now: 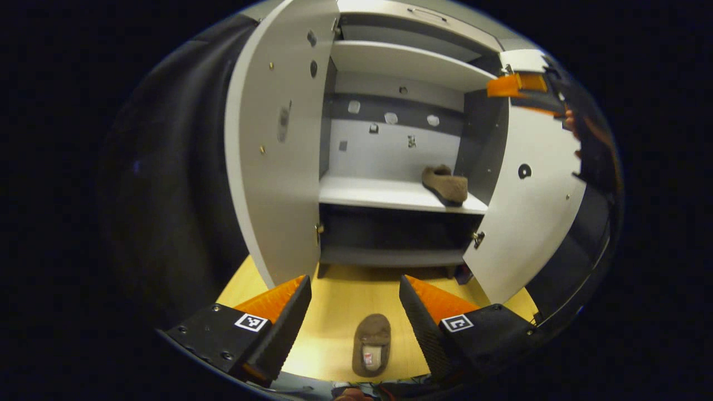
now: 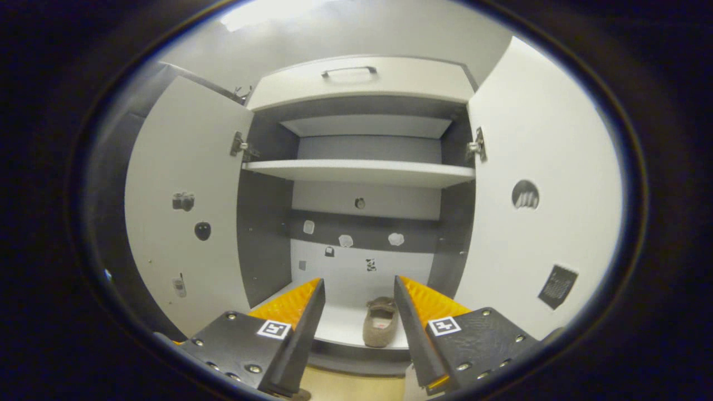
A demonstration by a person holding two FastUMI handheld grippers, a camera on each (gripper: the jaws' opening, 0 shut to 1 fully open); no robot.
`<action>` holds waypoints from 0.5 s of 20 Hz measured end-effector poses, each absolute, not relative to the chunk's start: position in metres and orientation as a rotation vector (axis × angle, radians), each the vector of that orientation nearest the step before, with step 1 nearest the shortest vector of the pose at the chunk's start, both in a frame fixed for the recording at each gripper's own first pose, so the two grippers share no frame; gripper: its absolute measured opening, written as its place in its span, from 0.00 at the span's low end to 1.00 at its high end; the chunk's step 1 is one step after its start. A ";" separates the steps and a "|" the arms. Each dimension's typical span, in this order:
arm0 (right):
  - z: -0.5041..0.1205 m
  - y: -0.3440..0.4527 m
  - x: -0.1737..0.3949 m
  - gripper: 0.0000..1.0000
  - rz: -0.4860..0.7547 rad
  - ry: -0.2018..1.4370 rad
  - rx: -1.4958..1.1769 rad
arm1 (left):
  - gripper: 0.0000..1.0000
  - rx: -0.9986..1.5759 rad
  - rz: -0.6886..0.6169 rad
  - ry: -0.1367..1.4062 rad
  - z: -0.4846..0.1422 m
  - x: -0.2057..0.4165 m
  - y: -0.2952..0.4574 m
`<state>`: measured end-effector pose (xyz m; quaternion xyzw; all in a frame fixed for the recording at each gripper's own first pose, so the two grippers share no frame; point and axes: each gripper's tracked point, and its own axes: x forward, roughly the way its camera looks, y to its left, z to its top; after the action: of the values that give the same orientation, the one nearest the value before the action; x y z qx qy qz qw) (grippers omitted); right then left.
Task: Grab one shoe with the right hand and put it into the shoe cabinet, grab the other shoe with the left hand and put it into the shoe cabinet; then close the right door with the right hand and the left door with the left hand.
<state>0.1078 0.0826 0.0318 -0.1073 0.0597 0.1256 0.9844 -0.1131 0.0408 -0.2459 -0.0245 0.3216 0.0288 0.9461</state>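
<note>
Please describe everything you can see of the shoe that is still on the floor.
The floor shoe is a brown, soft-looking slipper with a light insole. It lies flat on the wooden floor before the open cabinet, lengthwise toward it. It lies between the left gripper fingers in the picture; nothing touches it.

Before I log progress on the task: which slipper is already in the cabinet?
The slipper on the right of the cabinet's middle shelf; the other slipper lies on the wooden floor outside.
</note>
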 end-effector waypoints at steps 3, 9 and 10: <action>0.052 0.078 0.089 0.75 0.250 0.101 -0.211 | 0.97 -0.041 0.031 0.775 -0.289 -0.129 0.039; 0.081 0.057 0.073 0.75 0.206 0.053 -0.202 | 0.96 -0.013 -0.042 1.029 -0.384 -0.162 0.036; 0.085 0.052 0.071 0.75 0.196 0.050 -0.199 | 0.95 -0.010 -0.055 1.072 -0.400 -0.169 0.036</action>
<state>0.0714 0.0524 0.0846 -0.0991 0.0247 0.0979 0.9899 -0.1695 0.0361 -0.4003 -0.0047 0.5107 -0.0260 0.8593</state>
